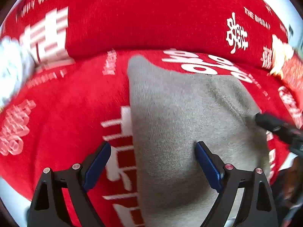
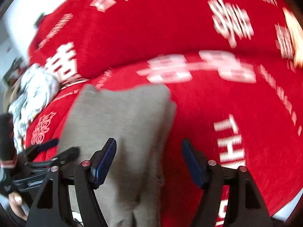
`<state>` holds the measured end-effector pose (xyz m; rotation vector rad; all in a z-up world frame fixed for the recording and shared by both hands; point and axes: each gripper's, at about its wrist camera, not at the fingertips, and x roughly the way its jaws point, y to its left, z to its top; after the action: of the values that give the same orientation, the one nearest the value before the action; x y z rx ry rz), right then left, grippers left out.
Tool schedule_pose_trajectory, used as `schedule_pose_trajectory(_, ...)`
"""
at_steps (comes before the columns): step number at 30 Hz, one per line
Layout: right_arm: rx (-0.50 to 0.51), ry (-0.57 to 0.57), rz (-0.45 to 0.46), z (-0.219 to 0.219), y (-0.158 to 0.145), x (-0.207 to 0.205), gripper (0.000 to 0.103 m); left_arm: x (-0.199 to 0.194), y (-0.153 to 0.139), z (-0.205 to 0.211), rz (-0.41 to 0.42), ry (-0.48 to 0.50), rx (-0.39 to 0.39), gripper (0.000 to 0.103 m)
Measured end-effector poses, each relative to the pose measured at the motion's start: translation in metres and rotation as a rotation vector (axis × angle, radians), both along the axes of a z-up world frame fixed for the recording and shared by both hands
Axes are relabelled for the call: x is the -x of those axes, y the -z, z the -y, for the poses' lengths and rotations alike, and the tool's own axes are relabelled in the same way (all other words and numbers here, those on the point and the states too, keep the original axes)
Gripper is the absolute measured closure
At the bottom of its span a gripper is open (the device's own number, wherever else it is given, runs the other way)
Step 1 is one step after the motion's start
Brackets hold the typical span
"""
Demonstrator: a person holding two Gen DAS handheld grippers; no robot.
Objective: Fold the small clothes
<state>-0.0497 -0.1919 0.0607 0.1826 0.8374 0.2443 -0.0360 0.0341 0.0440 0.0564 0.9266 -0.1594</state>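
A small grey knitted garment (image 1: 181,117) lies folded on a red cloth with white lettering (image 1: 66,104). My left gripper (image 1: 152,149) is open just above the garment's left edge, holding nothing. A fingertip (image 1: 269,122) of the right gripper touches the garment's right edge in this view. In the right wrist view the grey garment (image 2: 121,113) lies below and left. My right gripper (image 2: 148,147) is open over its right edge, holding nothing. The left gripper (image 2: 56,155) shows at the left, at the garment's left side. This view is blurred.
The red cloth (image 2: 217,104) covers the surface and a raised red cushion (image 1: 151,19) behind. A crumpled white patterned cloth (image 2: 36,94) lies at the left edge, also in the left wrist view (image 1: 9,66). A yellow object (image 1: 282,54) sits at the right.
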Motion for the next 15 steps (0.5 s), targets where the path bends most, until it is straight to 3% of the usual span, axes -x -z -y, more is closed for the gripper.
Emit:
schedule_pose_trajectory(3, 0.007, -0.129, 0.074, -0.024, -0.018, 0.008, 0.025, -0.002, -0.003, 0.006, 0.039, 0.001, -0.075, 0.012)
schedule_pose_trajectory(6, -0.011, -0.221, 0.045, -0.040, -0.012, -0.004, 0.024, -0.012, 0.001, 0.006, 0.027, -0.004, -0.074, 0.012)
schedule_pose_trajectory(8, -0.014, -0.205, -0.040, -0.040, 0.008, -0.022, 0.024, -0.018, 0.005, 0.005, 0.008, -0.001, -0.064, 0.012)
schedule_pose_trajectory(10, -0.041, -0.183, -0.099, -0.035, 0.026, -0.035, 0.024, -0.022, 0.011, 0.004, -0.004, -0.007, -0.063, 0.000)
schedule_pose_trajectory(15, -0.067, -0.186, -0.049, -0.036, 0.014, -0.013, 0.024, -0.013, 0.009, 0.002, 0.006, -0.019, -0.058, 0.000)
